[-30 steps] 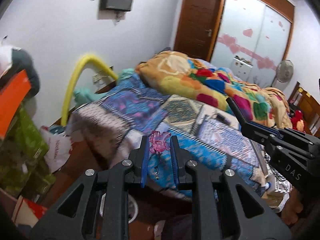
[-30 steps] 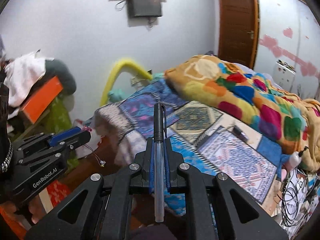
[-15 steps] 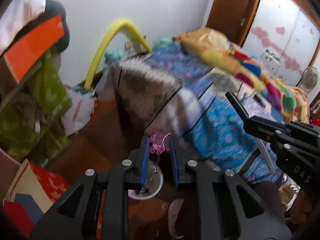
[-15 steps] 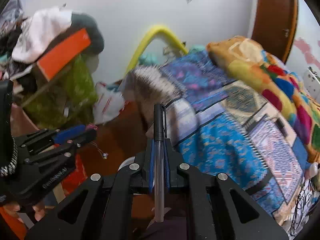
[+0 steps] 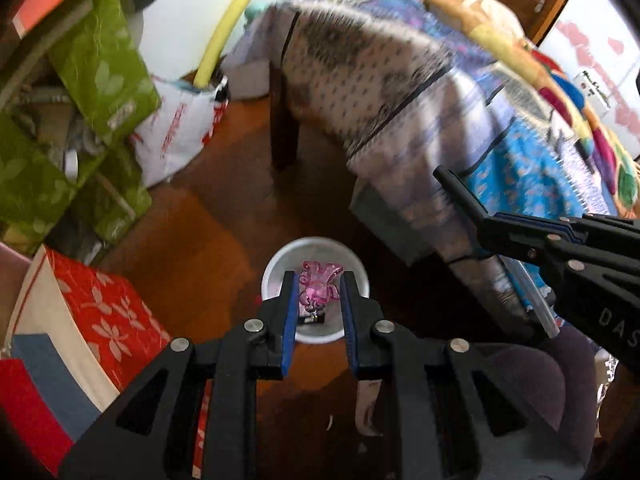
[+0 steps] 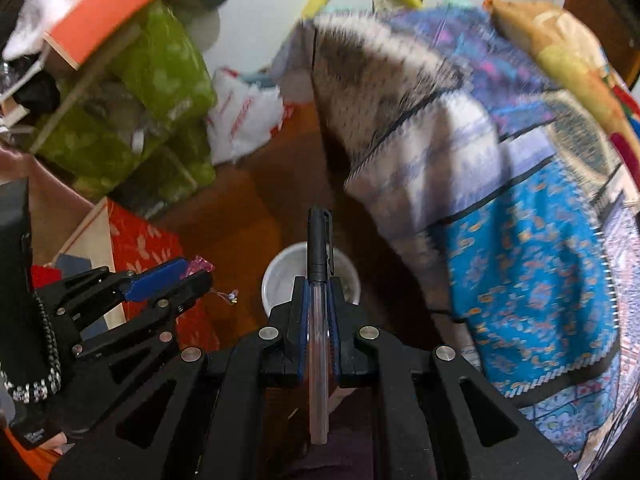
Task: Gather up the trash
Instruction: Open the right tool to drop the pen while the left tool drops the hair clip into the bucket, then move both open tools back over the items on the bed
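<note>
My left gripper (image 5: 319,280) is shut on a small pink plastic charm (image 5: 320,289) with a thin cord hanging from it. It hangs right over a white round bin (image 5: 280,268) on the brown floor. My right gripper (image 6: 319,284) is shut on a pen with a black cap (image 6: 319,248) and a clear barrel; the cap points over the same white bin (image 6: 280,280). In the right wrist view the left gripper (image 6: 196,270) appears at the left with the pink charm (image 6: 197,263) in it. The right gripper (image 5: 444,174) reaches in from the right in the left wrist view.
A bed with patterned blue and grey blankets (image 5: 400,92) overhangs the floor to the right of the bin. Green bags (image 5: 100,60), a white plastic bag (image 5: 176,128) and a red flowered box (image 5: 104,312) crowd the left. A yellow hoop (image 5: 240,8) leans on the wall.
Both grippers have tipped downward and sunk from facing the bed to pointing at the floor. The white bin has come into view under both of them. Both grips are unchanged.
</note>
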`<action>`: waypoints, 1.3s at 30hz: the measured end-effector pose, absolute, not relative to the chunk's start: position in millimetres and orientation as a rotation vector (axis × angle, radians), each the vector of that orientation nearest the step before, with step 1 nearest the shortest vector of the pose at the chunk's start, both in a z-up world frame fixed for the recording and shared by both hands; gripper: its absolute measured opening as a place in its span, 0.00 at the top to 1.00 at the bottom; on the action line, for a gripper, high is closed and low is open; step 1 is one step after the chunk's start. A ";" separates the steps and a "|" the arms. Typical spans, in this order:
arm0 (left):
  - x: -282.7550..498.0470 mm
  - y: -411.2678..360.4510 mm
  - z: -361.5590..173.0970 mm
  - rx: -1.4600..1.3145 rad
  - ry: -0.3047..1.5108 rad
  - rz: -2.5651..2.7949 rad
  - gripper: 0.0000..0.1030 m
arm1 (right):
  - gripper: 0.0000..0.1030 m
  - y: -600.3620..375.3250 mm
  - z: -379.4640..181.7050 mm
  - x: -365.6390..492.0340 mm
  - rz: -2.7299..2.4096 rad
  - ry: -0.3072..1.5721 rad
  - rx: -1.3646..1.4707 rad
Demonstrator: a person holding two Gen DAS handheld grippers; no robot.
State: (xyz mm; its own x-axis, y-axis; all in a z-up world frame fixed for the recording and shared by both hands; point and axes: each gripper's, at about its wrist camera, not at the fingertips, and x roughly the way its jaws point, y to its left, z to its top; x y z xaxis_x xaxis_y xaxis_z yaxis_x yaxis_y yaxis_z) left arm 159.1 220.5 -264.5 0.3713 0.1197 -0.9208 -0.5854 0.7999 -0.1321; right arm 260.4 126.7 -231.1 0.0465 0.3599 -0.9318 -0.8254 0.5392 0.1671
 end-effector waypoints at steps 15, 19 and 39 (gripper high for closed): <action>164.0 242.8 -298.3 -0.581 1.185 0.465 0.81 | 0.64 166.6 -276.5 273.9 0.964 1.392 -0.490; 171.3 245.1 -298.5 -0.599 1.182 0.452 0.81 | 0.64 164.0 -263.8 272.4 0.961 1.308 -0.549; 171.8 218.3 -220.8 -0.515 1.060 0.467 0.73 | 0.64 105.1 -179.6 276.3 0.950 1.091 -0.459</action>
State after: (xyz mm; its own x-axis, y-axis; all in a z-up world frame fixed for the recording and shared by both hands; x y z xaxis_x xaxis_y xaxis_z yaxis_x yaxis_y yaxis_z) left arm 171.8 218.3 -220.8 0.4142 0.1127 -0.9032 -0.5899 0.7890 -0.1720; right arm 276.3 105.1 -179.6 0.1401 0.4193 -0.8970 -0.8309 0.5425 0.1238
